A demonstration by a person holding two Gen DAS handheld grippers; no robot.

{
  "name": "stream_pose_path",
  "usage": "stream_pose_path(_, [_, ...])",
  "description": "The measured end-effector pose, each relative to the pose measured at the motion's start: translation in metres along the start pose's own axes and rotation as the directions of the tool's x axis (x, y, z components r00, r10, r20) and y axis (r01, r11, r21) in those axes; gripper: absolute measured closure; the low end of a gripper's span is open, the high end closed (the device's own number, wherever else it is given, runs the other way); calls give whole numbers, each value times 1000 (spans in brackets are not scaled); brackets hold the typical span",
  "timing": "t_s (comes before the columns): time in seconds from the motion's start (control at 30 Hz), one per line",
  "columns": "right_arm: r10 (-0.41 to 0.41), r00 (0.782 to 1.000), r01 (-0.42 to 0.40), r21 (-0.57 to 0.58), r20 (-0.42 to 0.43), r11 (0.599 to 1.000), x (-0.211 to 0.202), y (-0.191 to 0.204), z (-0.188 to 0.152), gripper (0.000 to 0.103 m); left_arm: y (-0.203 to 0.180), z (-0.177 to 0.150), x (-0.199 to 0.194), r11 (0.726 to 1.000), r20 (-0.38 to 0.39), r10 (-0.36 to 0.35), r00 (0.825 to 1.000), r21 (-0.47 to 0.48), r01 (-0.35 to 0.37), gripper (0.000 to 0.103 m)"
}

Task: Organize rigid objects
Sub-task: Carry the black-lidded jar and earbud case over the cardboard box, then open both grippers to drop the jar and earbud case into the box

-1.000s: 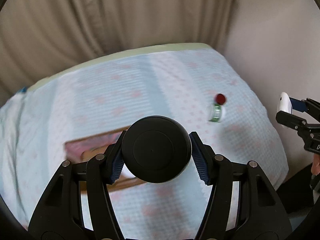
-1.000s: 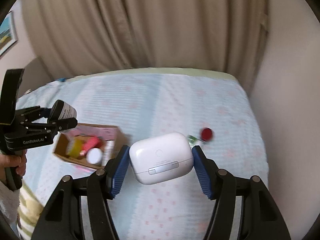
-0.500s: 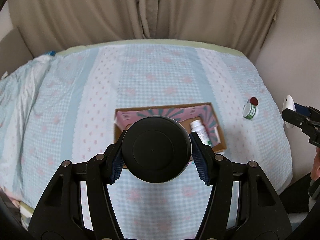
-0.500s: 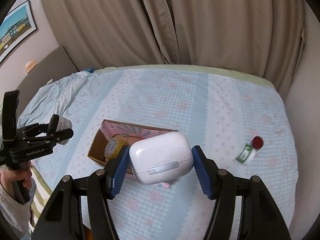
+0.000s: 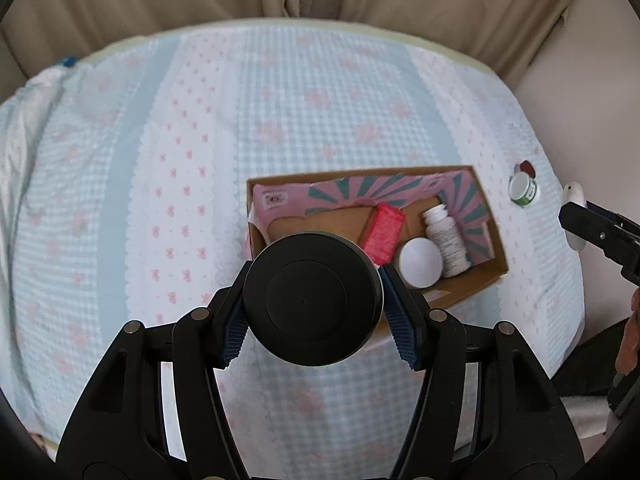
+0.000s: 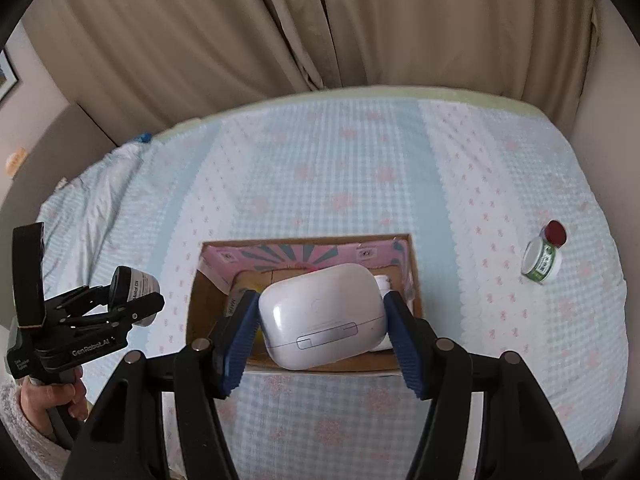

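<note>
Earbud case (image 6: 322, 316) in right gripper (image 6: 320, 332) above box (image 6: 200, 300)

Bed cover (image 5: 304, 92): pale blue gingham with white strips and pink flower prints, spread flat over the whole surface.
Curtains (image 6: 304, 28): beige, hanging in folds behind the far edge.
Wall (image 6: 612, 92): plain, at the right.
Framed picture (image 6: 7, 76): partly visible at the left edge.

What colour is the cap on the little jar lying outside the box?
Red. The small jar lies on the bedspread right of the cardboard box; the right wrist view shows it best.
</note>
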State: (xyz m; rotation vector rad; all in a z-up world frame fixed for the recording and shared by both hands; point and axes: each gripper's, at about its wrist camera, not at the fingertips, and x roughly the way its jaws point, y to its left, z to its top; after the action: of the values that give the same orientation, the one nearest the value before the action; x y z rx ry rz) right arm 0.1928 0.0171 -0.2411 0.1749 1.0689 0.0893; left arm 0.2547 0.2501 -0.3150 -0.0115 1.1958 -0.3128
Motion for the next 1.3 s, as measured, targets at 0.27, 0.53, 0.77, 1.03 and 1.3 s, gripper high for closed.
stream_pose_path(0.27, [-9, 995, 9, -8, -95, 1000, 76, 5, 11, 45, 8, 4, 69, 1000, -84, -10, 996, -16, 9, 46])
stream_pose_path(0.53, [-17, 983, 21, 21, -181, 1000, 156, -14, 10, 45, 9, 3, 120, 1000, -168, 9, 986, 6, -8, 46])
stream_pose_path(0.77, [-13, 971, 34, 85, -240, 996, 189, -32, 1, 45, 4, 6, 132, 999, -199, 18, 980, 43, -10, 46])
stream_pose_path(1.03, [12, 959, 29, 140, -283, 990, 213, -37, 6, 30, -14, 16, 116, 995, -150, -24, 988, 89, 37, 0])
stream_pose_path(1.3, [43, 975, -3, 180, -219, 984, 196, -42, 6, 0, -14, 10, 96, 996, -138, -14, 990, 80, 25, 0])
